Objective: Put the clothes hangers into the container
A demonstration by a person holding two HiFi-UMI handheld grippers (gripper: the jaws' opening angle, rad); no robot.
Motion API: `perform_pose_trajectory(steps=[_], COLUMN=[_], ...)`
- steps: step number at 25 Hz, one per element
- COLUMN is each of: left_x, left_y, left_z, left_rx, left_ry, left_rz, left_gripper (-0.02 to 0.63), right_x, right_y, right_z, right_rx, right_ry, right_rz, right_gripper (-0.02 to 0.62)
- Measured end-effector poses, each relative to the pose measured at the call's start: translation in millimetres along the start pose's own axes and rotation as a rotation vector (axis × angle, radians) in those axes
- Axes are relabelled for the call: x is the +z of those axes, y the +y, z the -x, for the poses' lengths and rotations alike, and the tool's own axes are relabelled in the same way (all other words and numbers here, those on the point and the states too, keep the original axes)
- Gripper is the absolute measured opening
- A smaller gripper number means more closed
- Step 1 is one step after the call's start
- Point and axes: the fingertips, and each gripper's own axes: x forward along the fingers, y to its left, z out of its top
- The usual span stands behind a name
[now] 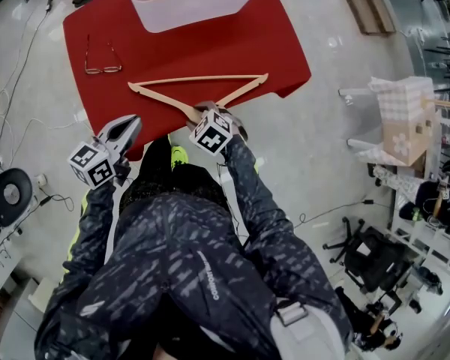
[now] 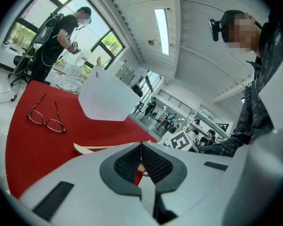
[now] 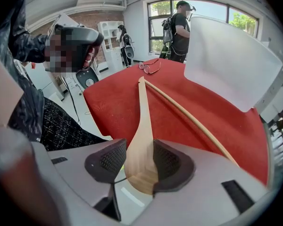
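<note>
My right tongs (image 3: 139,150) clamp the hanger (image 1: 199,79) at its middle, near the six o'clock edge of the counter (image 1: 240,43). My left tongs (image 2: 141,155) are together, empty. I'd lift it level toward the container (image 1: 199,6) at twelve o'clock.

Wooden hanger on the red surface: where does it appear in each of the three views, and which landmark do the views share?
Head view: wooden hanger at upper centre, on the red surface.
Left gripper view: only one tip, below centre-left.
Right gripper view: from bottom centre, running upward.
Shared landmark: the eyeglasses.
</note>
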Motion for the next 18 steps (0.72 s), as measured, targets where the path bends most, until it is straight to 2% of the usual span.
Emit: perform_pose_trajectory(steps=[18], left_x=[14.3], left_y=[-17.7], left_z=[-1.6], left_rx=[-0.022], left_ry=[-0.025], left_rz=[-0.041], left_gripper=[0.011], right_x=[38.4], right_y=[3.3], right_z=[55.4], right_rx=[-0.071], right_ry=[-0.130], right_rz=[0.007], right_gripper=[0.181])
